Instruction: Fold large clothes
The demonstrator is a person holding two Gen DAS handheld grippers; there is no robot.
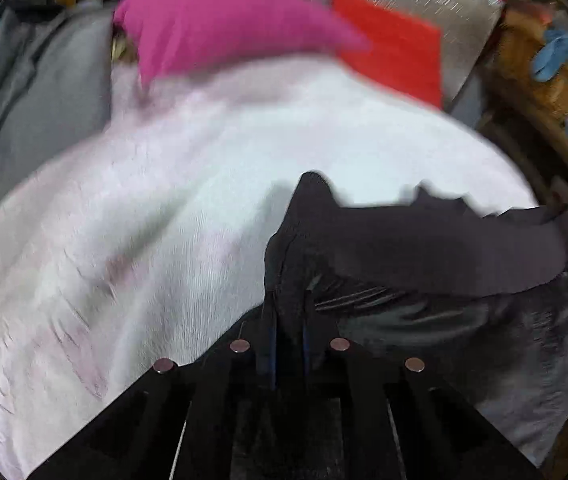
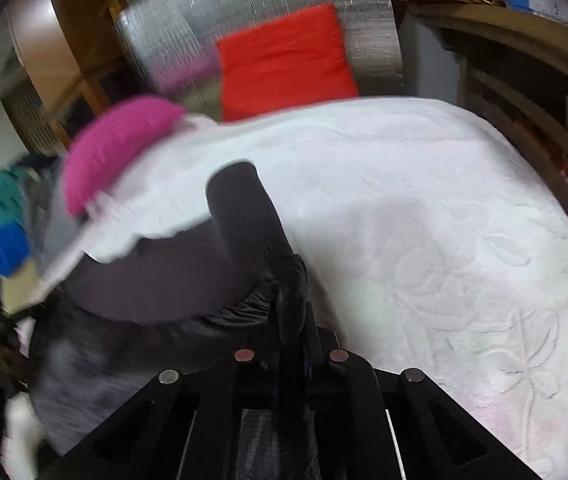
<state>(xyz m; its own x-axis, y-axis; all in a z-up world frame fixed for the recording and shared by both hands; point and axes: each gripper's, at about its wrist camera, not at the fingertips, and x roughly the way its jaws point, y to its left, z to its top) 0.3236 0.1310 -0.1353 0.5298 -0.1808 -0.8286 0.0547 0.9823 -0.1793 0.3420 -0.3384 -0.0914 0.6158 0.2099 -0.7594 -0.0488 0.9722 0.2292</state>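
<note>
Dark garment pinched by both tongs.

A bed with a white embossed cover carried everything. On it lay a dark garment, draped over the near edge, a magenta cushion toward the far left side, and a red cushion at the far end against a silver padded panel.
</note>
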